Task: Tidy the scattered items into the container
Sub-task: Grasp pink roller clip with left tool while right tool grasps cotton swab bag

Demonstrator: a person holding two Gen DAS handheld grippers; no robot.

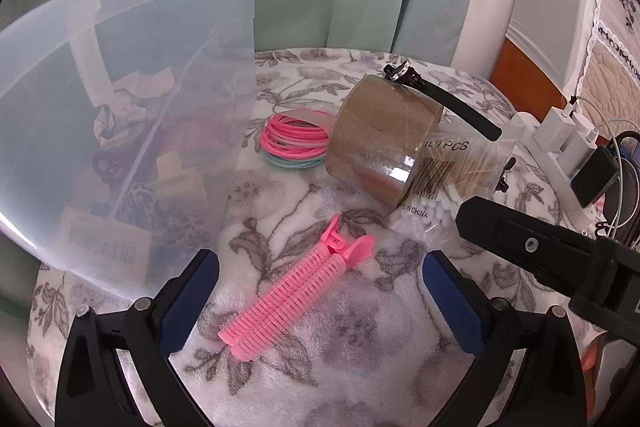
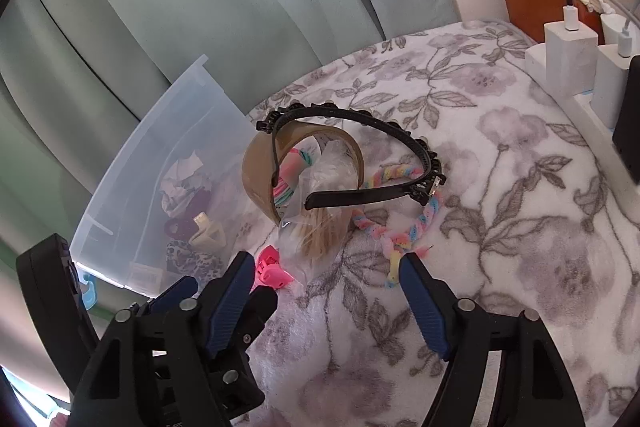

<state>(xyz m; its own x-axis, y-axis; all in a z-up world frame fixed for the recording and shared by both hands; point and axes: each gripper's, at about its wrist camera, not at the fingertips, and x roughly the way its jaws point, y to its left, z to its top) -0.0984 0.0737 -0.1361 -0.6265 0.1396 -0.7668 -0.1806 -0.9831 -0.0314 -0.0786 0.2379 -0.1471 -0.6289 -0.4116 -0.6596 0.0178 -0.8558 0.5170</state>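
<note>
We are holding our left gripper (image 1: 320, 291) open over the pink hair roller clip (image 1: 296, 291); our right gripper (image 2: 326, 291) is also hovering open, empty, near the translucent bin (image 1: 120, 107).

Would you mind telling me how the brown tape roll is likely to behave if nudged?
The tape roll lies tilted on a bag of cotton swabs, so it may roll or slide off. A black headband rests on it and would probably shift too. Its glossy surface looks slippery.
</note>
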